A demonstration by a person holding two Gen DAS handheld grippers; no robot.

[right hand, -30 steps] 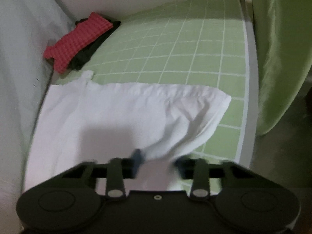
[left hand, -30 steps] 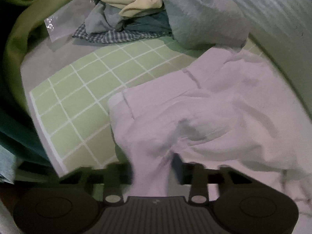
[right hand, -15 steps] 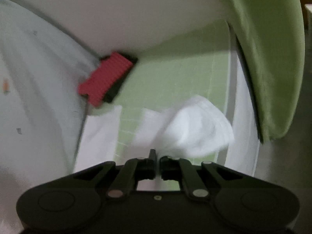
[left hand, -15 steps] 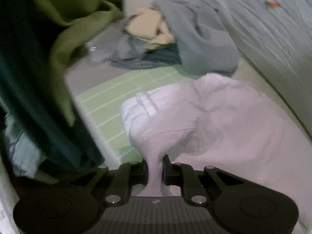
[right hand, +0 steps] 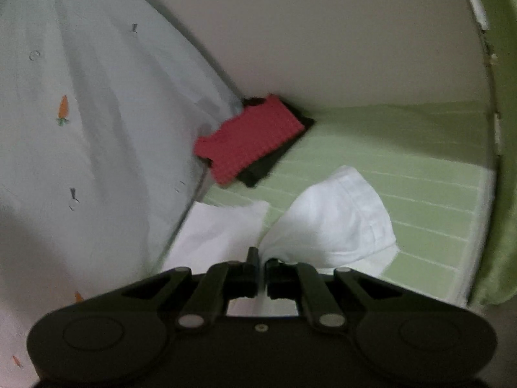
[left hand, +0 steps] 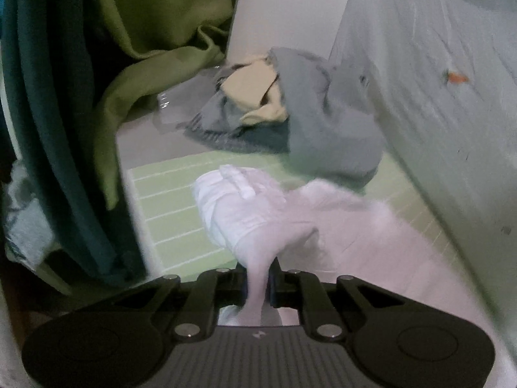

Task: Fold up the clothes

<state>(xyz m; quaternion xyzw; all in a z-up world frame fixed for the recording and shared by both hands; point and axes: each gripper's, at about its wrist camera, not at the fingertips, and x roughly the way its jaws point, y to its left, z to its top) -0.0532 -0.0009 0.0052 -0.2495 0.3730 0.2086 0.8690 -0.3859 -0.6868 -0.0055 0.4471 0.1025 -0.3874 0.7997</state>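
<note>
A white garment (left hand: 245,213) lies partly on the green gridded mat (left hand: 168,200). My left gripper (left hand: 258,278) is shut on a bunched edge of it and holds that edge lifted above the mat. In the right wrist view the same white garment (right hand: 336,223) hangs up from the mat (right hand: 429,194) into my right gripper (right hand: 261,268), which is shut on its other edge. The cloth sags between the two grippers.
A pile of grey, beige and checked clothes (left hand: 284,110) lies at the far end of the mat. Green and teal fabric (left hand: 97,97) hangs at the left. A red folded item on a black one (right hand: 252,142) sits in the far corner by the carrot-print sheet (right hand: 80,129).
Both grippers closed on the white garment's edges and rose, lifting it off the mat. The cloth, flat one second ago, now hangs bunched from both.
</note>
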